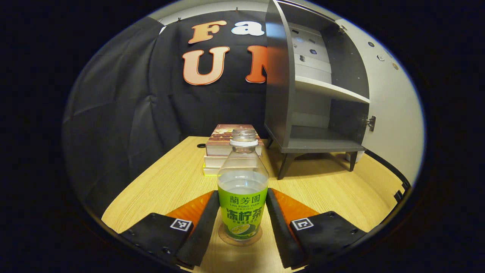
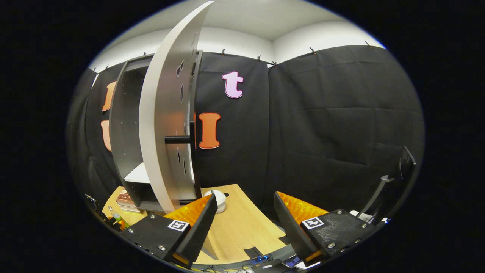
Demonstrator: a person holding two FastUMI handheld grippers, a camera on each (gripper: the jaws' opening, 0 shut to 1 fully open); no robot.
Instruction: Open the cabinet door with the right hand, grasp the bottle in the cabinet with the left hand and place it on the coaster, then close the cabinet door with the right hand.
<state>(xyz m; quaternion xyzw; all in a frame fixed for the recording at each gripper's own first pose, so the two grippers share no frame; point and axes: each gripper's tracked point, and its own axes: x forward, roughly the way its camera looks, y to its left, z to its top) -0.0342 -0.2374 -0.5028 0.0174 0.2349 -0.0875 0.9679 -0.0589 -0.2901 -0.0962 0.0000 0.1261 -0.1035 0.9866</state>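
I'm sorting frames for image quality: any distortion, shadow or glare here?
Left gripper view: sharp; cabinet walls bow from the fisheye, it casts a soft shadow on the table, and the bottle shows faint glints. Right gripper view: the door curves strongly, and its face has a mild sheen.

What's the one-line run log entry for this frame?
bottle: on coaster, between left gripper fingers | cabinet door: open | right gripper: open, empty
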